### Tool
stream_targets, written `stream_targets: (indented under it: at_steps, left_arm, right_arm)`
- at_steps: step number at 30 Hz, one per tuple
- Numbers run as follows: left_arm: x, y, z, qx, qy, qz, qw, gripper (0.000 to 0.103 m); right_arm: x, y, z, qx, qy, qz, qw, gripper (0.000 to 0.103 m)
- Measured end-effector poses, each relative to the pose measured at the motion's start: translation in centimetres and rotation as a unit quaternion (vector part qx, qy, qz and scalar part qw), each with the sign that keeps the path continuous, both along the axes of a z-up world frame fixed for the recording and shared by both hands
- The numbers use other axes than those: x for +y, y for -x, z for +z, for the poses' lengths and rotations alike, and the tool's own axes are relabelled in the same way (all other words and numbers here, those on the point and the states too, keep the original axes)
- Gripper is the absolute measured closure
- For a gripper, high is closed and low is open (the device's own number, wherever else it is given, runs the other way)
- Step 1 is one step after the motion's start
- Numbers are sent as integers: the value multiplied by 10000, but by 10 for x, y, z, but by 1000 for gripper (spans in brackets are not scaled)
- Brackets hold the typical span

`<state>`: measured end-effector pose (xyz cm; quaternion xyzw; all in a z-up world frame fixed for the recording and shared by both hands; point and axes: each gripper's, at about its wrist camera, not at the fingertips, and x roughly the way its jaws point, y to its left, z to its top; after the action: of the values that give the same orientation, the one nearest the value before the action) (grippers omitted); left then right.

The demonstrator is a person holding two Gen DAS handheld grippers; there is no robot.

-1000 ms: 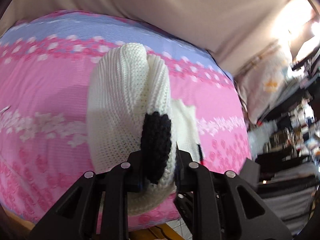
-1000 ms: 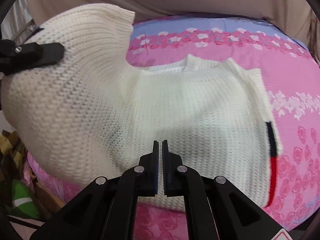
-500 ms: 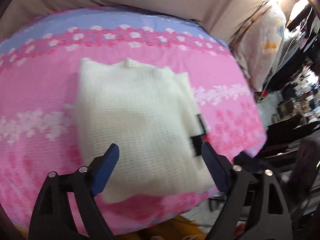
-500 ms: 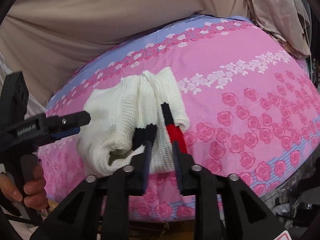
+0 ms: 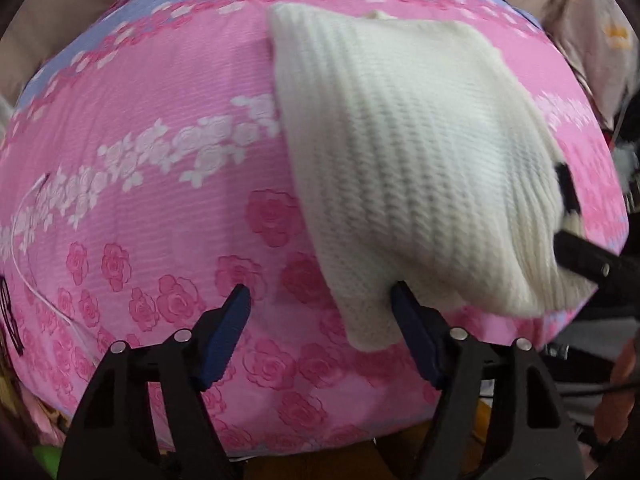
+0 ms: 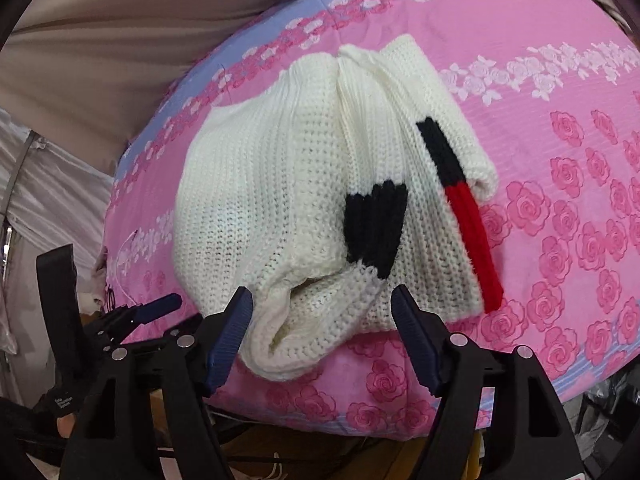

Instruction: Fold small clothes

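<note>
The white knit sweater [image 6: 304,200] lies folded into a thick bundle on the pink rose-print bed cover [image 6: 560,160], close to the cover's near edge, with its layers stacked unevenly and an open cuff or hem gaping at the end nearest the right gripper [image 6: 322,320]. A black band [image 6: 374,232] sits on the top layer just ahead of that gripper, and a black-and-red stripe [image 6: 460,200] runs down the bundle's edge ahead and to the right of it. The right gripper's jaws have just been opening; they stand released, wide apart, with the gaping end of the sweater lying between them but neither blue pad pressing on it. From the left wrist view the sweater [image 5: 420,152] spreads ahead and to the right of the left gripper [image 5: 320,320], its lowest corner hanging down just inside that gripper's right finger [image 5: 412,332]; whether the cloth touches the pad cannot be told. The left gripper's jaws have just been closing somewhat, yet they stand released and hold nothing, with bare bed cover [image 5: 160,160] between them. The right gripper's black finger [image 5: 588,260] shows at the sweater's right edge. A thin white cord [image 5: 24,240] lies on the cover far to the left. Beige fabric [image 6: 120,20] rises beyond the bed.
</note>
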<state>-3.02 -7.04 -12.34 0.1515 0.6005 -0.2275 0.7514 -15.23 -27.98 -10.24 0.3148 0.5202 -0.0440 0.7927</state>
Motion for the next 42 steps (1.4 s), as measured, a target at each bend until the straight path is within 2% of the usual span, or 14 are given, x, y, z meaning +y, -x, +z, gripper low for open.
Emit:
stream_targets:
  at_steps: [2,7,15,19,21,23,26,29,30,32,35,37,39,42]
  left_arm:
    - [4,-5,-1,107,86,104,9999,32]
    - [24,-10,19,155,432,205,9987,33]
    - [56,-18,68,-199,862,558,9945,33]
    - [37,-15,76,-307,803,541,9948,32]
    - [26,-14,73,-296,708,515,9957,32]
    - [15,-12,71,-266,679,500,9961,32]
    - [6,-10,76,-334,735,472,9956,32]
    - [1,-14,78,-332,790,537,9949,32]
    - [1,-14,79,-336,789,553,9948,32]
    - [0,-16,81,-363,816,590,9943,32]
    - [2,-19,84,-404,832,660,9935,31]
    - [4,-20,84,-414,829,692,9933,31]
    - [5,-21,85,-440,809,725,9931,31]
    - [11,-24,88,-481,810,780,9925,31]
  right_arm:
    - [6,-6,-1,-40,50,106,9999,72]
    - [19,-16,32,-460,660,260,9964,96]
    - [-2,16,145,-1905,1301,23,9730,97]
    - [-27,28,81,-953,1607,-65,9824,97]
    - [-50,30,13,-83,1241,-278,9918,97]
    - [-56,32,-14,208,966,-445,9941,97]
    - [-48,36,13,-143,925,-395,9948,93]
    - [-38,32,59,-576,1490,-301,9867,85]
    - [-38,29,72,-732,1548,-286,9848,79]
    - [-40,15,87,-965,1553,-215,9829,49]
    - [-34,-23,72,-831,1308,160,9878,43]
    - [-28,-44,40,-435,1074,382,9925,43]
    - [-20,-54,15,-162,885,461,9949,75]
    - [-13,-39,55,-1057,1033,346,9884,88]
